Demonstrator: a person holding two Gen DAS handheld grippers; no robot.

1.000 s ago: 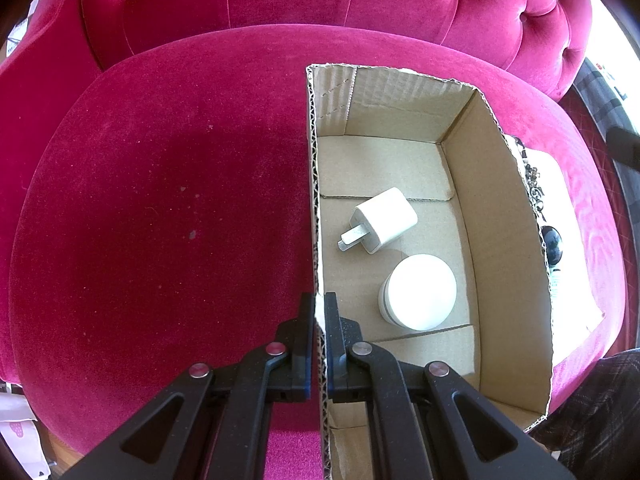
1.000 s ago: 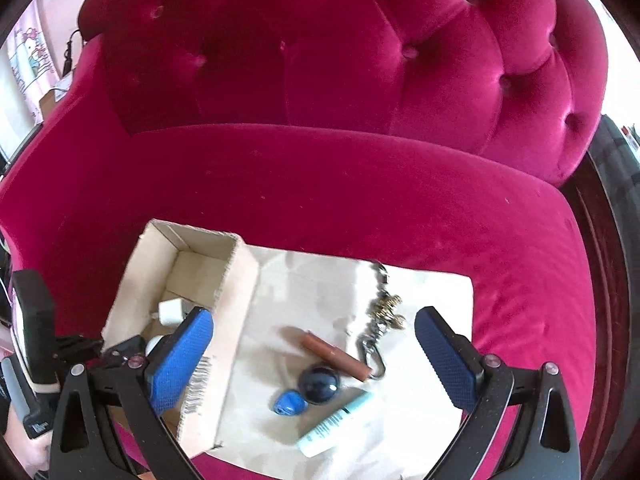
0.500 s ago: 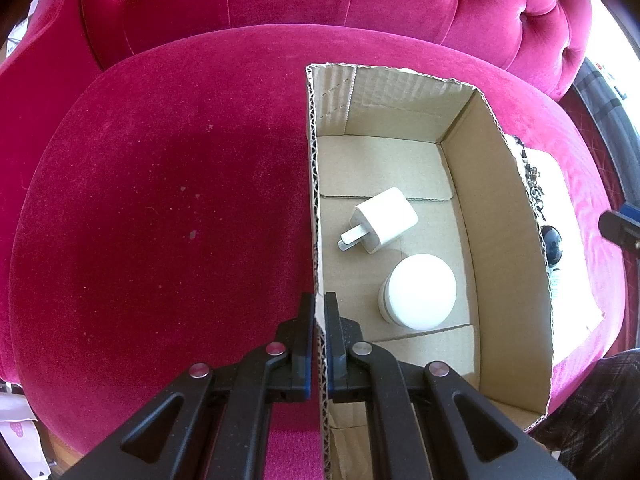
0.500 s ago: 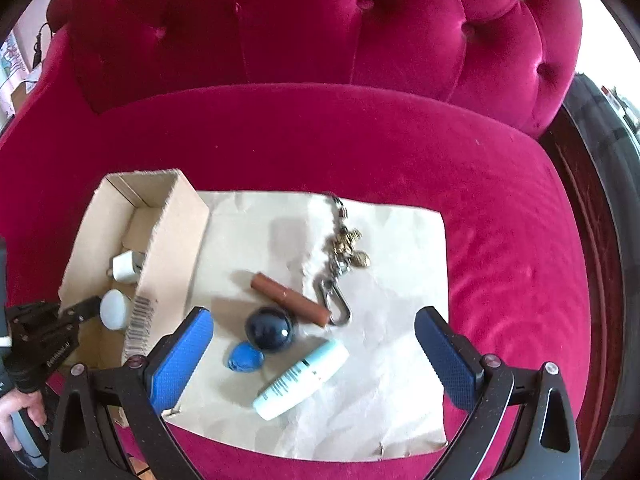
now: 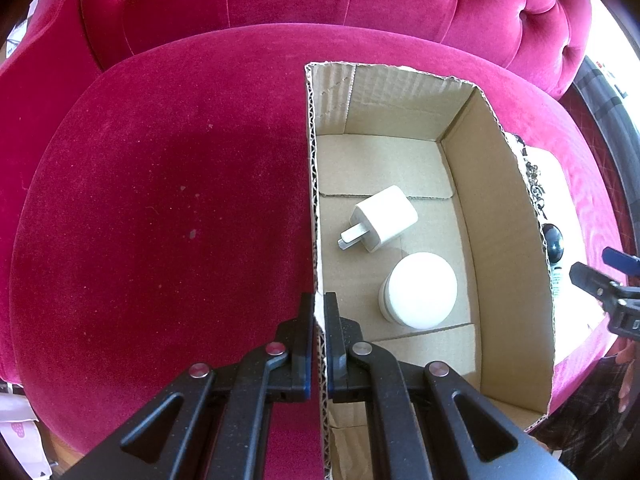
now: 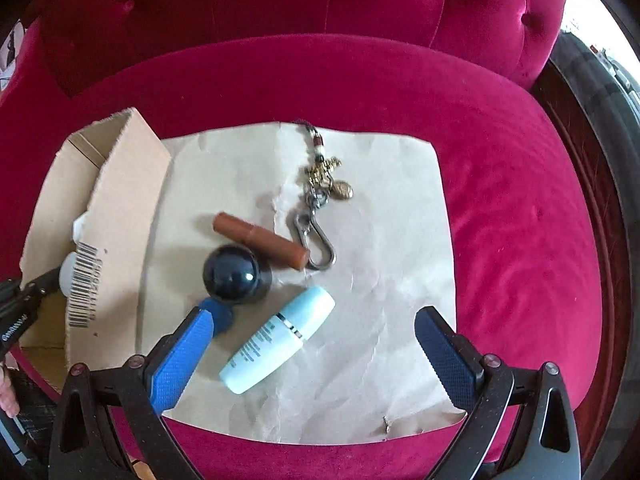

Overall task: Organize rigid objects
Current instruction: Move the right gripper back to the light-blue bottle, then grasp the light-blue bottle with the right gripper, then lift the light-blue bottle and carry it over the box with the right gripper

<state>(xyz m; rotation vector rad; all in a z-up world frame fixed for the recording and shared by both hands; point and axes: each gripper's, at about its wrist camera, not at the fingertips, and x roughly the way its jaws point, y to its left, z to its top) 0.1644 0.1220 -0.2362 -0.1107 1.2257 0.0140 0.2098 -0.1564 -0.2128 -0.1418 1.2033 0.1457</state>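
- While the left claw (image 5: 319, 312) stays clenched on the cardboard box's (image 5: 504, 216) side wall, the right claw (image 6: 316, 344) hangs released over the brown paper (image 6: 400, 208) on the sofa seat (image 6: 520, 200).
- Pale-blue tube (image 6: 278, 340) lies between its pads, nearer the left one, long axis diagonal, cap toward the paper's far right corner.
- Right hand clearly nearer.

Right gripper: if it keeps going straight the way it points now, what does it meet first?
Probably the pale blue tube, lying between the open right gripper fingers on the brown paper. Depth is unclear; the paper itself may come first.
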